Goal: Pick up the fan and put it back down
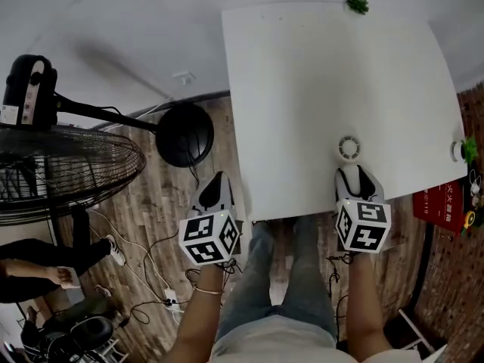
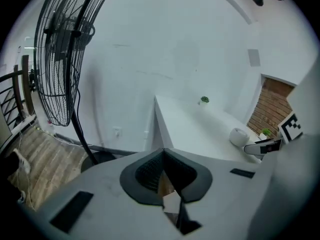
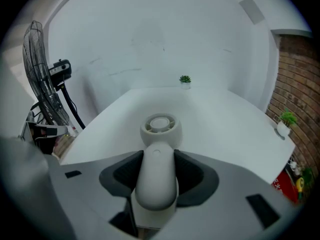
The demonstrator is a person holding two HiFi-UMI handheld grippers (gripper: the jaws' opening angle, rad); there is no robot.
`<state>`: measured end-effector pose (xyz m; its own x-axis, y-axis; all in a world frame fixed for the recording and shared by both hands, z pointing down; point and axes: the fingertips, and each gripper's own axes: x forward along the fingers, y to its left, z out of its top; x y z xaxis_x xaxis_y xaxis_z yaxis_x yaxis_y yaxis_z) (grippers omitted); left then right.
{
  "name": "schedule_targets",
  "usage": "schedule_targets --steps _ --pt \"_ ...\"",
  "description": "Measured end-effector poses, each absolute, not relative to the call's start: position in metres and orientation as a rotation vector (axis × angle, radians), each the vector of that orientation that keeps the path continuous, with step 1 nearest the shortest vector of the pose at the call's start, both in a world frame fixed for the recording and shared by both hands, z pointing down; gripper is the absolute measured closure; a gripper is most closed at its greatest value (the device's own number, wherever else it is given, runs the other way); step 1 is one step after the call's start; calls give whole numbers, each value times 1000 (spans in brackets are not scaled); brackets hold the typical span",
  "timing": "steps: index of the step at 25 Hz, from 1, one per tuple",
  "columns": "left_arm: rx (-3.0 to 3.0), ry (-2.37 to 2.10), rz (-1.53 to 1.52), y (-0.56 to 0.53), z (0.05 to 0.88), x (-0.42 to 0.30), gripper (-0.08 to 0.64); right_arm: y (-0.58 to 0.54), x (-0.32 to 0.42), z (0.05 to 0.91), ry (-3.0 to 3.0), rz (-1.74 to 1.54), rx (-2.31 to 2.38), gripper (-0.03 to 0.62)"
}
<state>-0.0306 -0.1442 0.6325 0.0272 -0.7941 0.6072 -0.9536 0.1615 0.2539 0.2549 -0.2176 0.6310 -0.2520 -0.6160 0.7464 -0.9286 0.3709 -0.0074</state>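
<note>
- Far left of the frame: a big black pedestal fan [image 1: 60, 165] stands on the wood floor [image 1: 151, 210], with cables [image 1: 144, 278] trailing under it. Pretty sure that's not the fan the task means.
- Left tool [image 1: 215, 189] hangs off the left edge of the tabletop [image 1: 318, 74], over the floor. Jaws pinched together, nothing in them, so it's just idling.
- The tabletop is plain white and basically bare, with a white wall behind it. There's a tiny potted plant [image 1: 357, 4] at the far edge, top of frame.
- Right tool [image 1: 355, 176] sits at the near edge, lower right of centre, jaws clamped on the handle of the small white handheld fan [image 3: 160, 125]. The round head points away from the person.
- Honestly can't tell if the head is resting on the surface or just off it. My read is we're at the grab/lift stage.
- Next move as I see it: lift straight up with the grip firm so the handle doesn't swivel, then set it flat again.
- Far right: another small plant [image 1: 469, 150] and a brick wall [image 3: 300, 84].
</note>
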Motion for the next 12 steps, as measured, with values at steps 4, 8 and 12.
schedule_targets --steps 4,8,12 --pt "1666 -1794 315 -145 633 -30 549 -216 254 633 -1961 605 1321 399" --pt "1663 -1797 313 -144 633 -31 549 -216 254 635 -1963 613 1307 397" --pt "1661 -1799 315 -141 634 -31 549 -214 255 636 -1967 616 1301 394"
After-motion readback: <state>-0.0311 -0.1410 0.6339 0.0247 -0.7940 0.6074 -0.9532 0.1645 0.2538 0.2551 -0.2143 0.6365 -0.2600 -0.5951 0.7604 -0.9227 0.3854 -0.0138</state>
